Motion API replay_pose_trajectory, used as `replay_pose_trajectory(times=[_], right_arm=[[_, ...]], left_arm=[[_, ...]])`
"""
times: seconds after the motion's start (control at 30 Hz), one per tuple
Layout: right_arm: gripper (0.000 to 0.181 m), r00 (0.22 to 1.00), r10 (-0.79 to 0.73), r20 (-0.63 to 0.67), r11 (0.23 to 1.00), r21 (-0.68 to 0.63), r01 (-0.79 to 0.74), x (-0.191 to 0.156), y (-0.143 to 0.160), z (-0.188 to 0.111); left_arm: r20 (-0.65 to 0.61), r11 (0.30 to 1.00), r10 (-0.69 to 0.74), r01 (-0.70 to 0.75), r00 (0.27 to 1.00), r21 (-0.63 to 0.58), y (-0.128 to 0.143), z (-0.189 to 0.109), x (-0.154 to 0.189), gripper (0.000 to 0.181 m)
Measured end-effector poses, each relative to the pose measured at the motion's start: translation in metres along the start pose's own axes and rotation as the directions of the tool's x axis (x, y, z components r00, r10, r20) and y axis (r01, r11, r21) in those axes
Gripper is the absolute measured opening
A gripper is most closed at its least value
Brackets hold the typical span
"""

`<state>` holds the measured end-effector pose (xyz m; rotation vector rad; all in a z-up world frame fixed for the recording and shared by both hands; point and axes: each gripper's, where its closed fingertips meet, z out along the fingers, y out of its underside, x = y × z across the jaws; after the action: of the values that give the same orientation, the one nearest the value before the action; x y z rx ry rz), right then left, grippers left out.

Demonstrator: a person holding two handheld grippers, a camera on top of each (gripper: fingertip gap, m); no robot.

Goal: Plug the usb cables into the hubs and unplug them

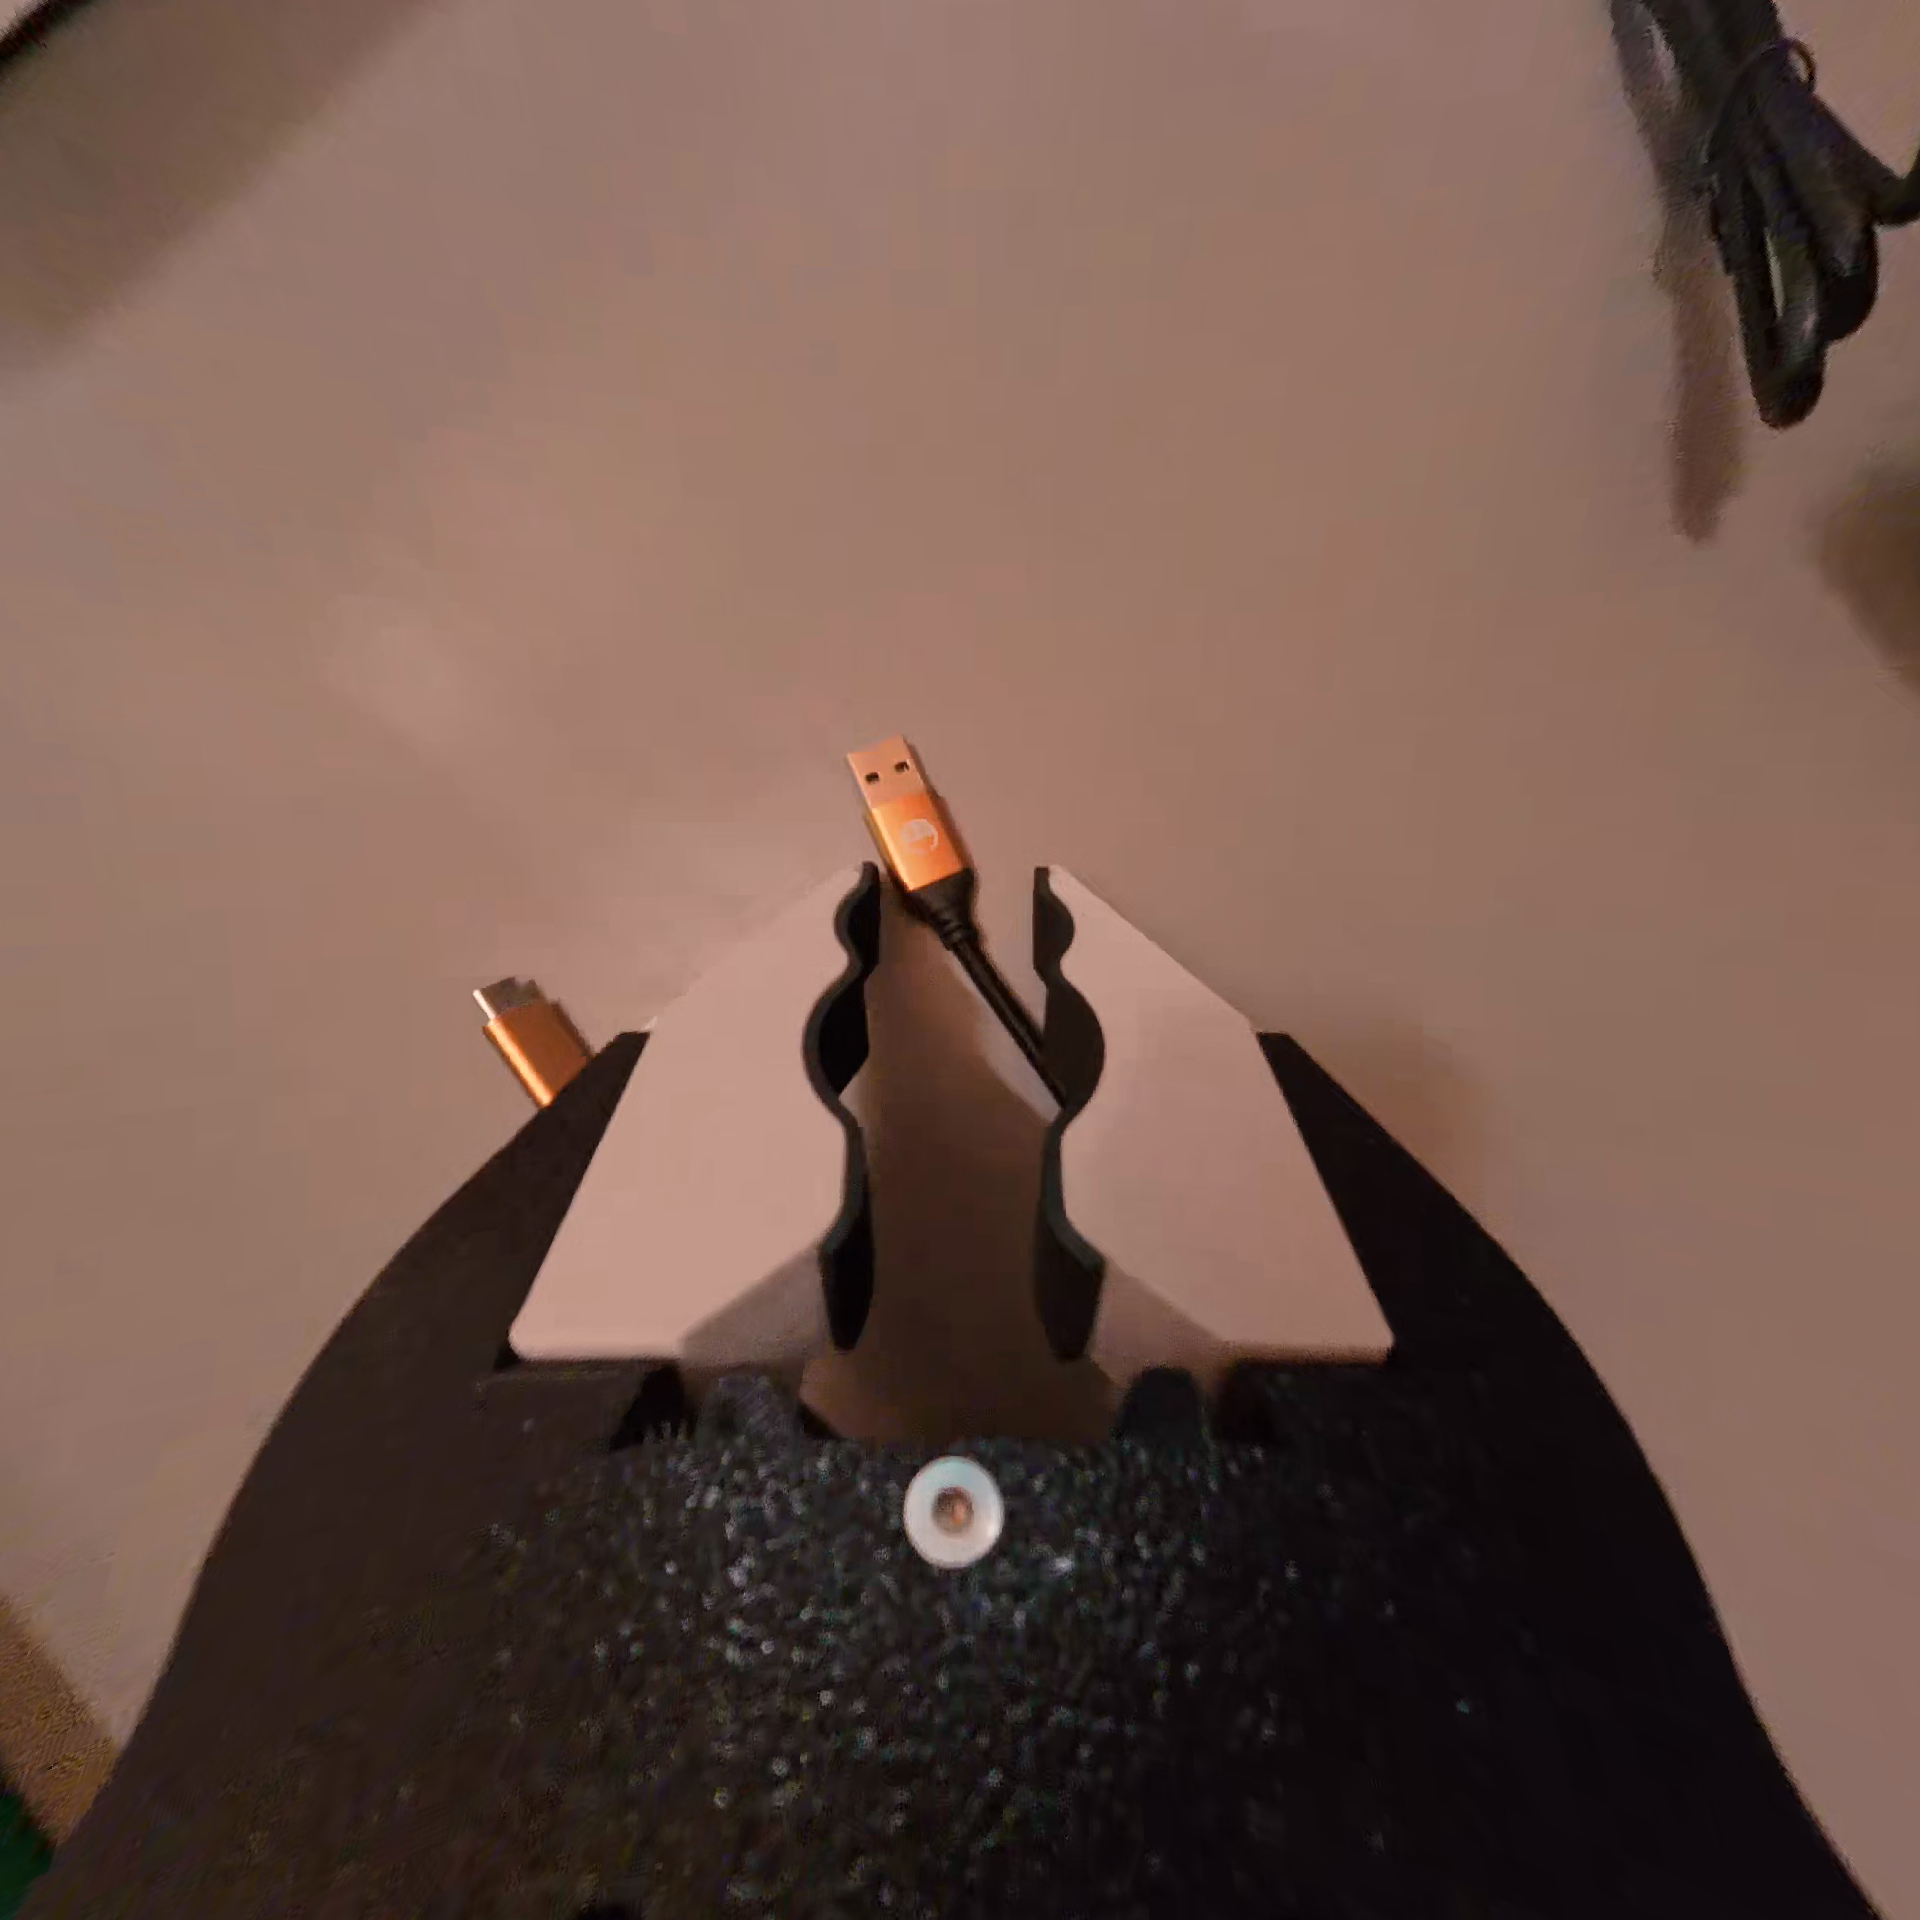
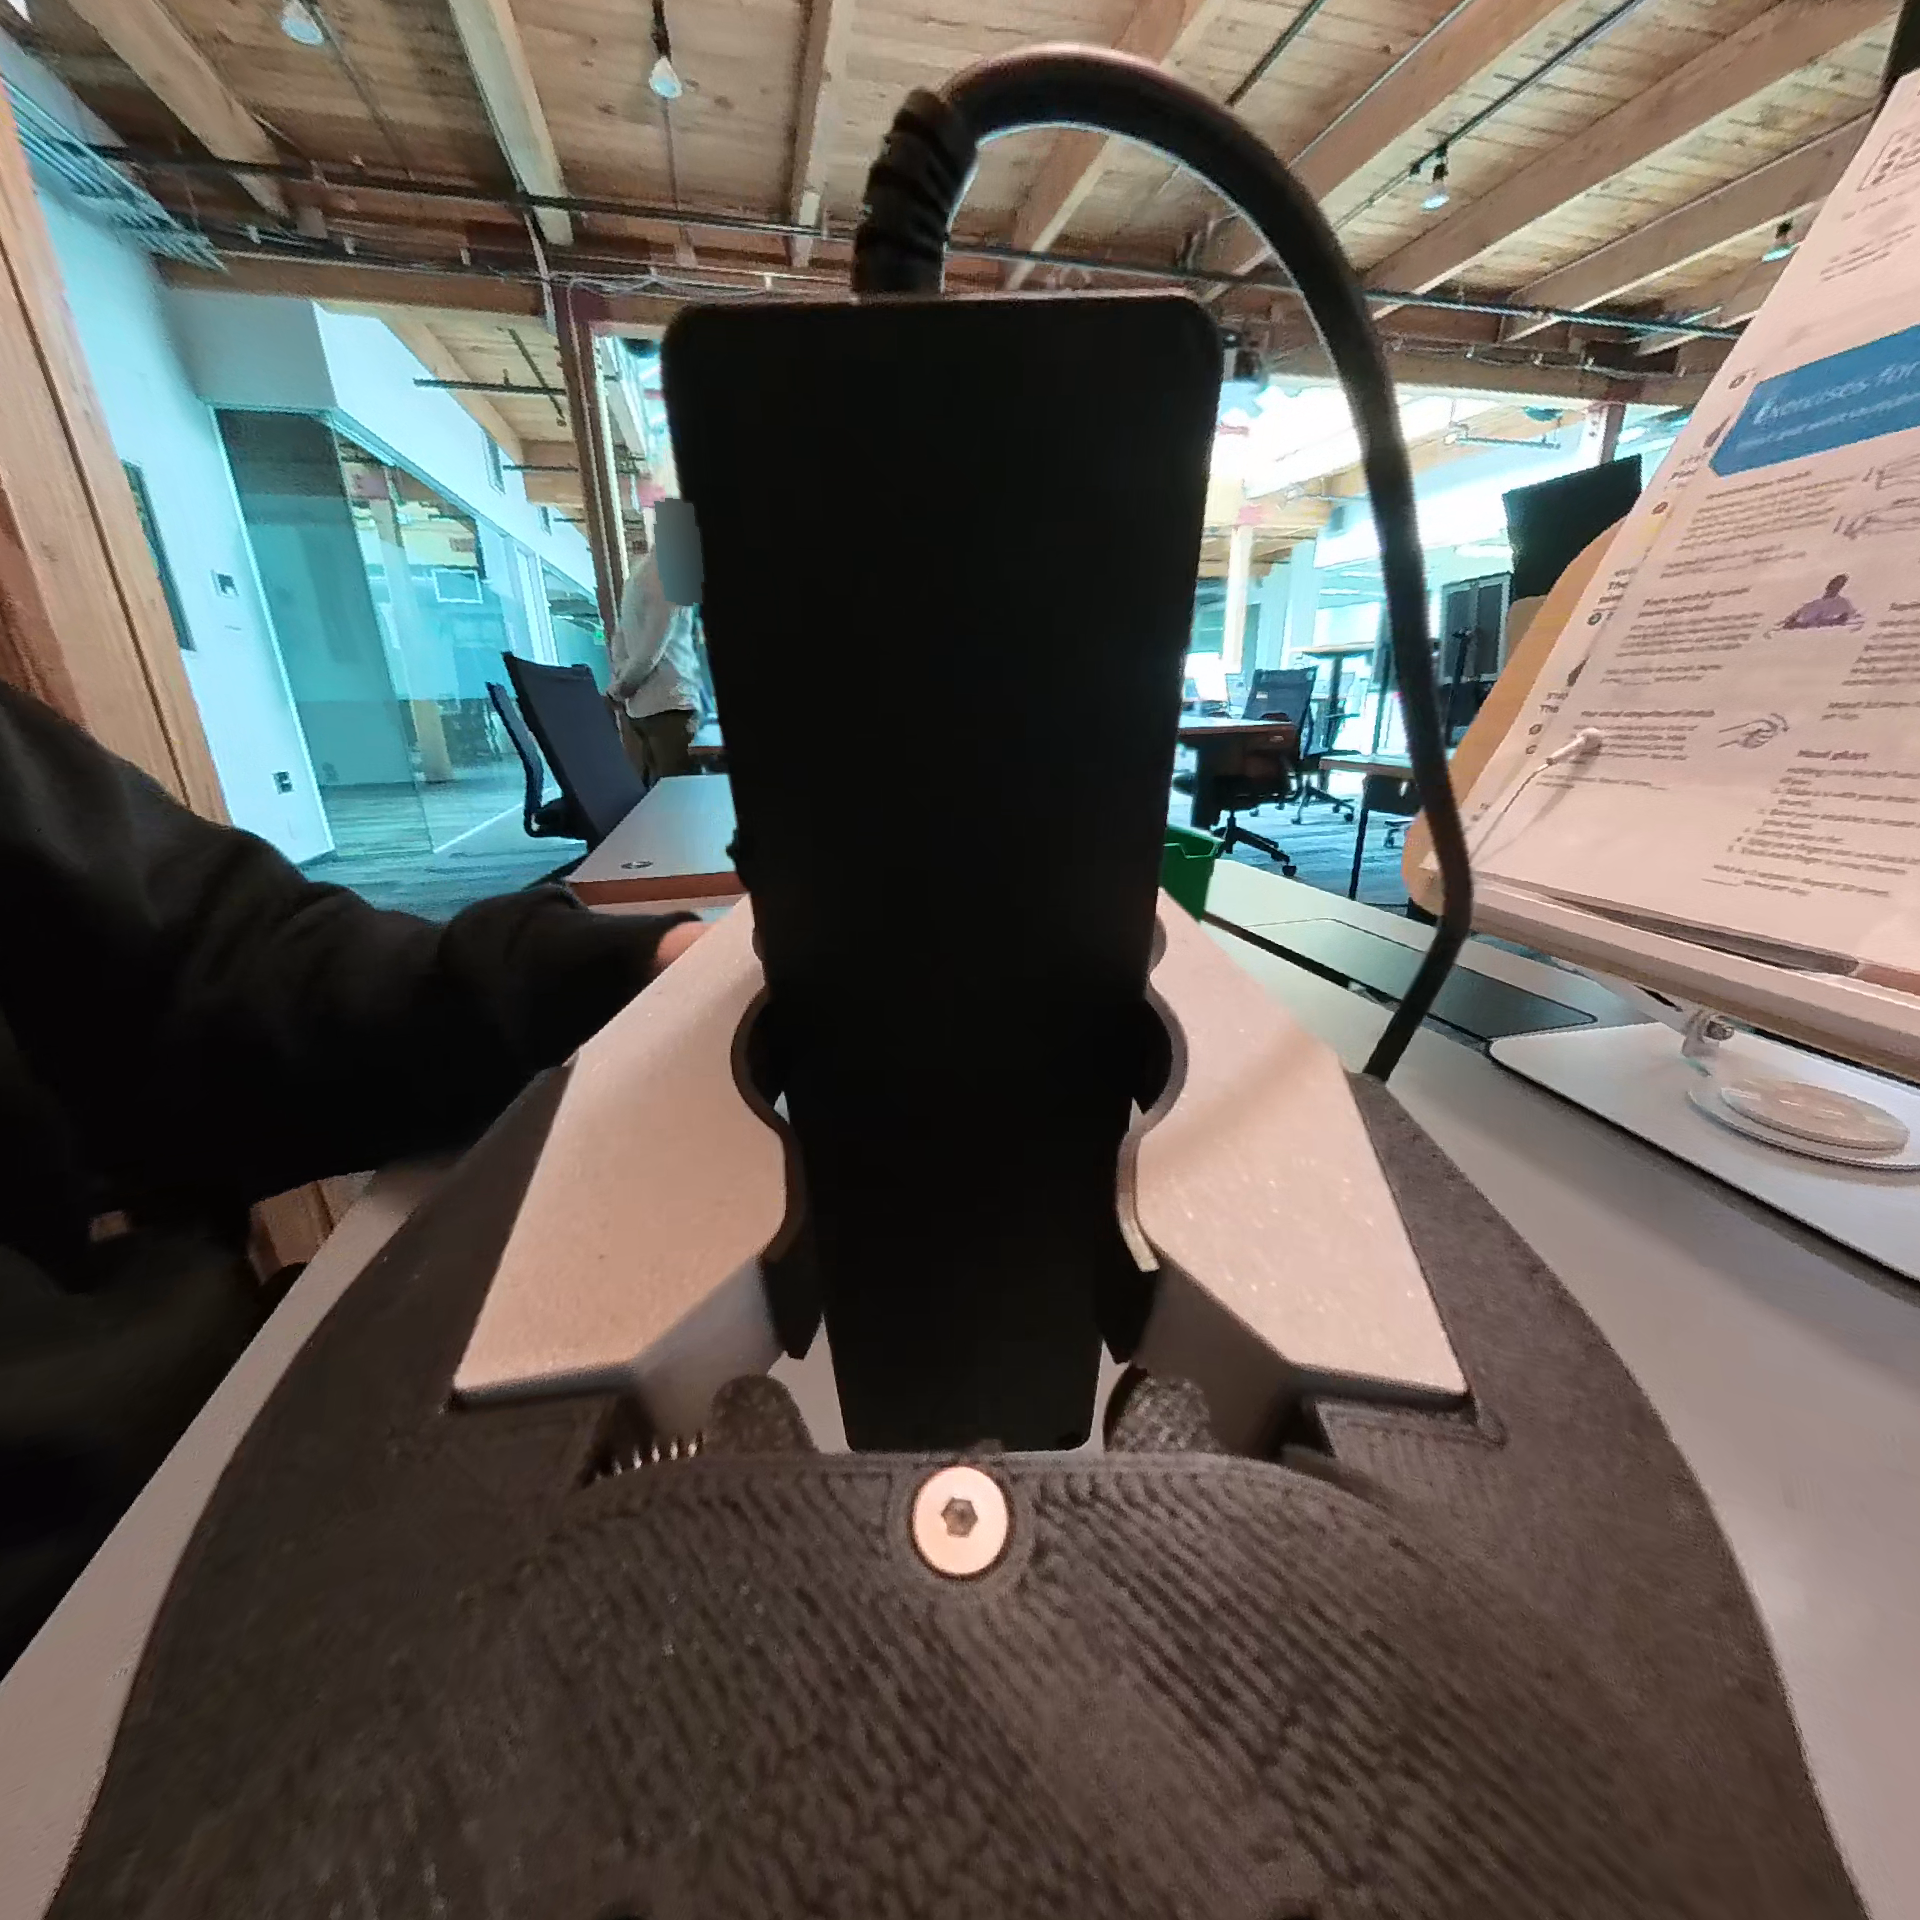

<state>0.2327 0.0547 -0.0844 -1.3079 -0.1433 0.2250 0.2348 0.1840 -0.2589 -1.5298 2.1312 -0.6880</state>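
In the left wrist view my left gripper (image 1: 956,883) is open just above the pale table. An orange USB-A plug (image 1: 902,821) with a black cable lies at its fingertips; the cable runs back between the fingers. A second orange plug (image 1: 530,1039) lies left of the left finger. In the right wrist view my right gripper (image 2: 951,935) is shut on a black USB hub (image 2: 945,727), held upright and lifted. The hub's own black cable (image 2: 1392,582) arcs from its top down to the right.
A bundle of black cable (image 1: 1787,208) lies at the far right of the table in the left wrist view. In the right wrist view a person's dark sleeve (image 2: 260,1018) is at left, a printed sheet on a stand (image 2: 1714,675) at right, office chairs behind.
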Motion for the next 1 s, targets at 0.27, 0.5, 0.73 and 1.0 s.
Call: replay_pose_trajectory(times=[0.27,0.5,0.73,1.0], right_arm=[[0.063,1.000,-0.009,-0.015,1.000,-0.001,0.009,0.004,-0.001,-0.001],[0.063,1.000,-0.014,0.000,1.000,0.011,0.014,0.003,-0.007,-0.006],[0.062,0.999,0.005,0.053,1.000,-0.002,-0.005,-0.004,-0.004,-0.007],[0.063,0.981,0.099,0.166,0.992,0.066,-0.111,-0.016,-0.015,-0.011]], left_arm=[[-0.072,0.988,0.153,-0.153,0.986,0.014,-0.004,0.002,0.010,0.012],[-0.362,0.960,0.200,-0.109,0.911,0.257,-0.034,-0.026,0.051,0.012],[-0.603,0.823,0.366,0.056,0.709,0.565,-0.079,-0.103,0.092,0.012],[-0.713,0.784,0.381,0.204,0.588,0.586,-0.097,-0.138,0.105,0.012]])
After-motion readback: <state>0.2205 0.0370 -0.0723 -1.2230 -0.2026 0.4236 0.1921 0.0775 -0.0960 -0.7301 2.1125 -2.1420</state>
